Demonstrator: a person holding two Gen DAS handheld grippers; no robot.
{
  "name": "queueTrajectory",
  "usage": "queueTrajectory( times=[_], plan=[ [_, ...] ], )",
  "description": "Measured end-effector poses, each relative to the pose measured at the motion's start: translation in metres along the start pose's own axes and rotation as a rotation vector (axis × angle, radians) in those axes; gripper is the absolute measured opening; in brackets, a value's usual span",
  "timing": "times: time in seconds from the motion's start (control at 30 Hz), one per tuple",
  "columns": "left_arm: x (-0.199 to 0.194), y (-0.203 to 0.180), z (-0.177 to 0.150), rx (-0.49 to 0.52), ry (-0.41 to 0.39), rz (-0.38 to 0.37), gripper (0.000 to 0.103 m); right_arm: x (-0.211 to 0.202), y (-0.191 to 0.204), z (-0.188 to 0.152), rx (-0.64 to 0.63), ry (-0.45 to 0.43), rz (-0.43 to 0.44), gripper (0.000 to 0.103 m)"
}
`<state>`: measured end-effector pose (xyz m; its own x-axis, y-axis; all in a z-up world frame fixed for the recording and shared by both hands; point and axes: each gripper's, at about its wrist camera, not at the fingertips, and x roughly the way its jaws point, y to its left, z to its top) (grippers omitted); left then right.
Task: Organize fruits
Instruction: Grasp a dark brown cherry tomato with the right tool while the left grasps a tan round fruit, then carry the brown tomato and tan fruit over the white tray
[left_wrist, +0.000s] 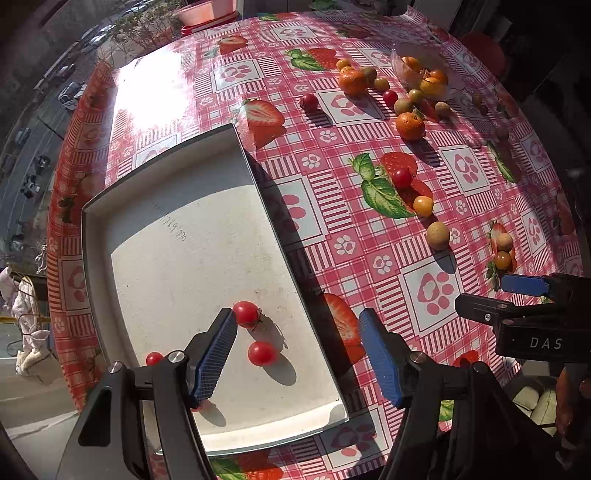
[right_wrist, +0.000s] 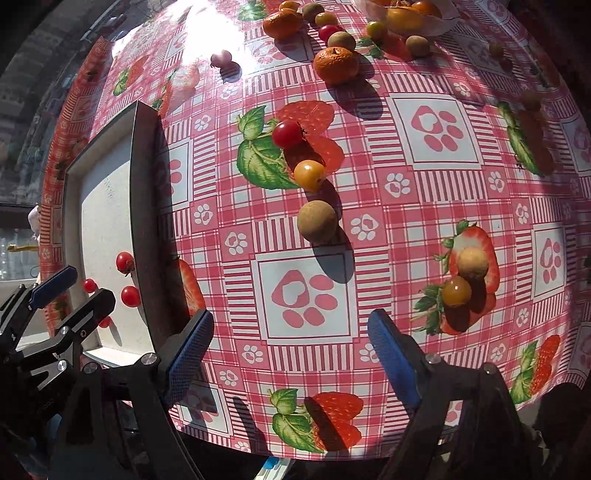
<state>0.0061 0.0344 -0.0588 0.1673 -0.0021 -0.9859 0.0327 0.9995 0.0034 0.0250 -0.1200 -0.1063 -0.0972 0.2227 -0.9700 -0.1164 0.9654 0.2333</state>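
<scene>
Both jaws apart, empty. We steer right gripper (right_wrist: 290, 356) onto red tomato (right_wrist: 287, 134), pinch lightly, carry to tray (right_wrist: 146, 206).

Free room in the tray and on the near worktop

We see the white tray (left_wrist: 177, 229) mostly bare at its far half; three red cherry tomatoes (left_wrist: 261, 353) lie near its close end, and its raised right wall (right_wrist: 146, 206) stands between tray and cloth. In front of the right hand-held gripper (right_wrist: 290, 354) the worktop (right_wrist: 424, 206) is open up to a brown round fruit (right_wrist: 317, 221), a yellow tomato (right_wrist: 309, 174) and a red tomato (right_wrist: 287, 134) in a line. On the right a pale fruit (right_wrist: 472, 263) touches a yellow one (right_wrist: 456, 291). The far side is crowded by mandarins (left_wrist: 410, 125) and small fruits.
</scene>
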Motion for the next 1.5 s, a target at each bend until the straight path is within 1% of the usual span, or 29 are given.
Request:
queueTrajectory(
  times=[0.1,0.23,0.33,0.5,0.77,0.8,0.87,0.93,0.97,1.0,1.03,1.07,1.1,1.17,1.23,1.3,1.33,1.43,1.5],
  plan=[
    [0.003,-0.022,0.01,0.04,0.009,-0.02,0.07,0.0,-0.033,-0.01,0.072,0.004,-0.028,0.088],
    [0.021,-0.05,0.024,0.074,0.055,-0.053,0.07,0.001,-0.067,-0.02,0.14,0.008,-0.056,0.088],
    [0.04,-0.071,0.033,0.091,0.101,-0.07,0.07,0.004,-0.086,-0.023,0.169,0.01,-0.068,0.088],
    [0.061,-0.092,0.048,0.088,0.119,-0.082,0.07,0.009,-0.111,-0.023,0.19,0.013,-0.074,0.088],
    [0.08,-0.108,0.061,0.075,0.122,-0.075,0.069,0.013,-0.12,-0.017,0.152,0.005,-0.083,0.088],
    [0.082,-0.109,0.062,0.073,0.125,-0.075,0.069,0.015,-0.109,-0.011,0.147,-0.001,-0.09,0.088],
    [0.086,-0.117,0.062,0.07,0.127,-0.066,0.069,0.014,-0.108,-0.008,0.14,-0.009,-0.095,0.087],
    [0.089,-0.12,0.063,0.065,0.128,-0.058,0.069,0.01,-0.106,-0.004,0.136,-0.02,-0.099,0.082],
    [0.092,-0.121,0.064,0.061,0.127,-0.051,0.067,0.009,-0.103,0.0,0.132,-0.025,-0.103,0.076],
    [0.094,-0.122,0.063,0.059,0.131,-0.048,0.057,0.009,-0.101,0.003,0.126,-0.03,-0.108,0.068],
    [0.096,-0.123,0.064,0.057,0.141,-0.041,0.053,0.008,-0.097,0.007,0.119,-0.035,-0.11,0.064],
    [0.096,-0.123,0.064,0.057,0.137,-0.037,0.053,0.007,-0.096,0.011,0.114,-0.037,-0.11,0.057],
    [0.096,-0.124,0.064,0.06,0.135,-0.034,0.053,0.006,-0.095,0.014,0.11,-0.039,-0.107,0.052],
    [0.097,-0.127,0.064,0.067,0.134,-0.027,0.051,0.006,-0.093,0.02,0.107,-0.037,-0.105,0.049],
    [0.097,-0.133,0.063,0.076,0.122,-0.009,0.037,0.005,-0.093,0.023,0.105,-0.037,-0.106,0.042],
    [0.095,-0.131,0.065,0.076,0.114,-0.028,0.028,0.004,-0.094,0.024,0.107,-0.039,-0.101,0.025],
    [0.095,-0.131,0.065,0.072,0.115,-0.039,0.028,0.004,-0.095,0.024,0.113,-0.039,-0.092,0.023],
    [0.09,-0.126,0.066,0.071,0.101,-0.048,0.028,0.001,-0.103,0.021,0.137,-0.037,-0.038,0.023],
    [0.083,-0.116,0.064,0.069,0.09,-0.056,0.028,-0.002,-0.106,0.021,0.152,-0.041,-0.013,0.023]
  ],
)
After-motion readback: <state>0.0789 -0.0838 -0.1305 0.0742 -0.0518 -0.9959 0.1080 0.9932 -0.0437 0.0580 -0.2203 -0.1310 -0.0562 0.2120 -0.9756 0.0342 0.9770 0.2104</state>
